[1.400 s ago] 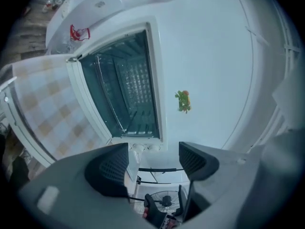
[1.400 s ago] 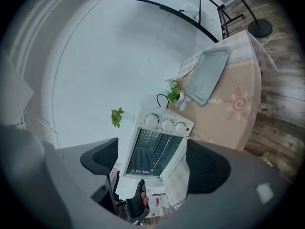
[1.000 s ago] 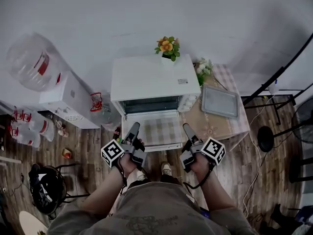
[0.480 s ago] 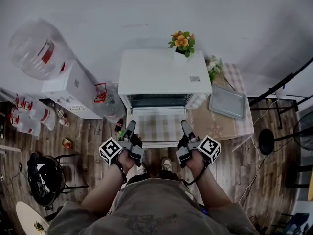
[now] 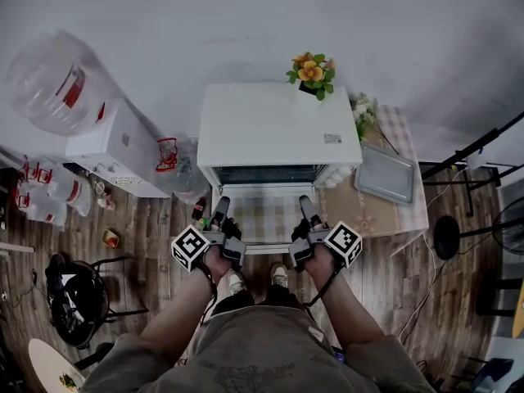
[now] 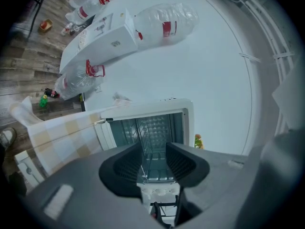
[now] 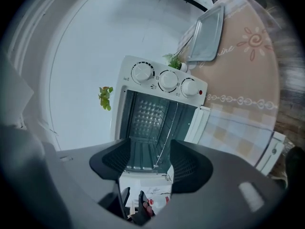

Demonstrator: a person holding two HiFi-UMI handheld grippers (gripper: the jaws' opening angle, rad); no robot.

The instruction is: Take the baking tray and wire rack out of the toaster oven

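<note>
White toaster oven, door dropped open, and both my grippers have come in closer over it. Left gripper is spread and empty. Right gripper has just been narrowing, with nothing between its jaws. The baking tray already lies on the table, right of the oven. The wire rack is still inside, so that's next, I reckon.

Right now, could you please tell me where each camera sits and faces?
Head view: on the person's head, looking steeply down at the white box-shaped toaster oven; forearms, left gripper, right gripper show.
Left gripper view: on that gripper, facing the open oven; its jaws apart, empty.
Right gripper view: likewise; its jaws have just been closing, nothing held between.
All three share the oven.
</note>
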